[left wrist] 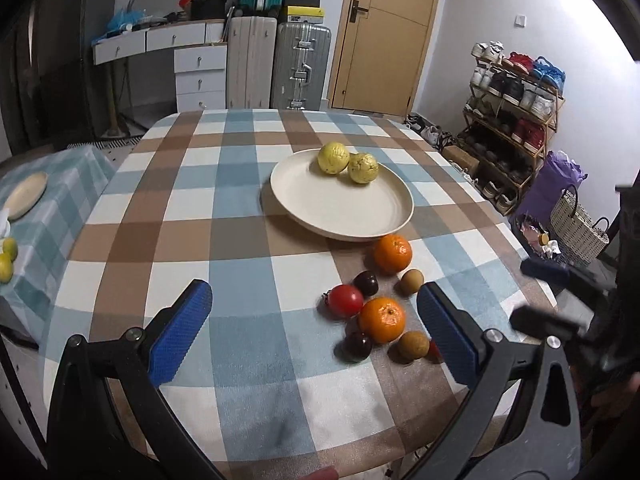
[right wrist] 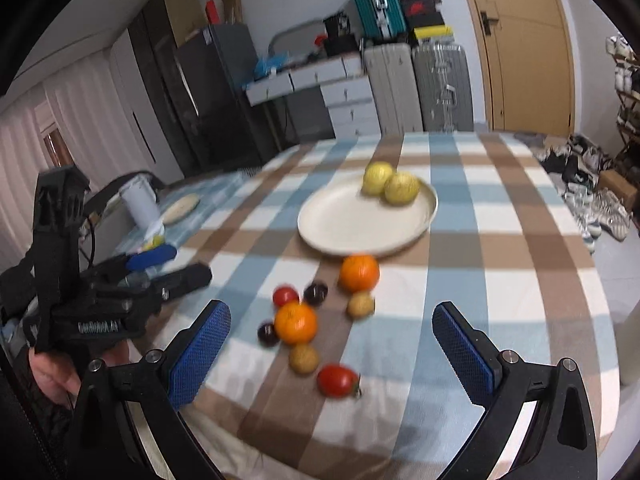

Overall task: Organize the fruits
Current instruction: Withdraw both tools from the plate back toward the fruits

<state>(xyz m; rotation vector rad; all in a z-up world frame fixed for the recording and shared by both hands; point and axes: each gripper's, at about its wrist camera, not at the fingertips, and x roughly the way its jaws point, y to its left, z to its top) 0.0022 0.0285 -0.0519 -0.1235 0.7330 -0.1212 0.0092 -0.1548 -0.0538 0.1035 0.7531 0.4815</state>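
Above the table (left wrist: 248, 240), both tongs, left (left wrist: 314, 330) and right (right wrist: 332, 354), gape empty; the nearest tomato (right wrist: 337, 380) warrants a centred, gentle squeeze before transfer to the plate (right wrist: 340, 236).

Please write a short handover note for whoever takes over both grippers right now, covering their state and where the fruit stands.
Left gripper: open, empty, hovering over the near side of the table.
Right gripper: open, empty, above the loose fruit.
Done: two yellow fruits lie on the cream plate, touching.
Left: on the checked cloth near the plate sit two oranges, two red tomatoes, two dark plums and two small brown fruits. None is gripped yet.
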